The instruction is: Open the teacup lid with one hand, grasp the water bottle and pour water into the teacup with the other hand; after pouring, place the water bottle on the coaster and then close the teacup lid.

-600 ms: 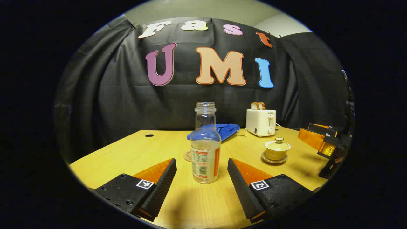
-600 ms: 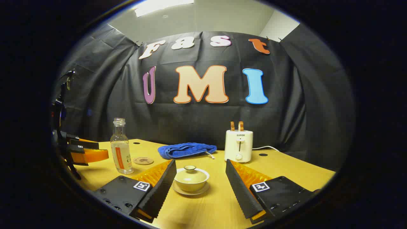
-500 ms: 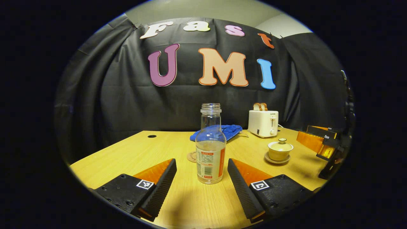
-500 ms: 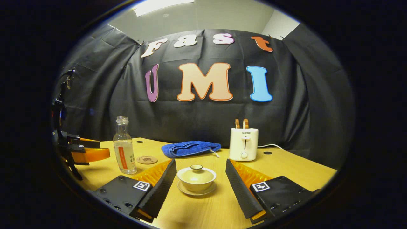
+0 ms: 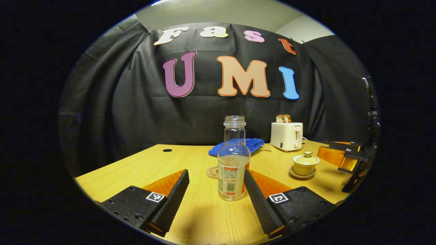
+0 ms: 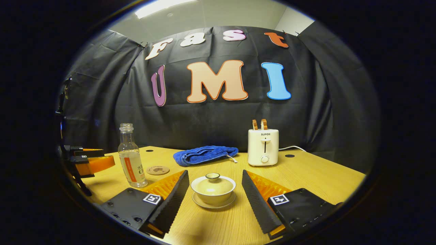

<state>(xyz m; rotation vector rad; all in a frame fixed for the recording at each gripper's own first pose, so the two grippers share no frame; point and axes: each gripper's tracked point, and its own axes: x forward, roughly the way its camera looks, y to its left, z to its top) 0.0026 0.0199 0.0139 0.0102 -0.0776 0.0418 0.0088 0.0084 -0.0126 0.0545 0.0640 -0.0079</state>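
A clear uncapped water bottle (image 5: 233,160) with a white and orange label stands on the wooden table, partly filled. My left gripper (image 5: 216,185) is open, the bottle standing between its fingers close to the right one, apart from both. A round cork coaster (image 5: 212,172) lies just behind the bottle. The cream lidded teacup (image 6: 213,186) sits on its saucer (image 6: 213,202), between the open fingers of my right gripper (image 6: 215,189); the lid is on. From the right gripper view the bottle (image 6: 131,157) and the coaster (image 6: 158,169) are at the left.
A crumpled blue cloth (image 6: 204,153) lies at the back of the table (image 6: 313,177). A white toaster (image 6: 263,146) with two slices of toast stands to its right, a cord trailing behind. The other gripper (image 6: 88,162) sits at the left edge.
Both cameras have crept forward and dipped a little. The bottle has drifted right between the left fingers and nearer. The teacup looms larger between the right fingers.
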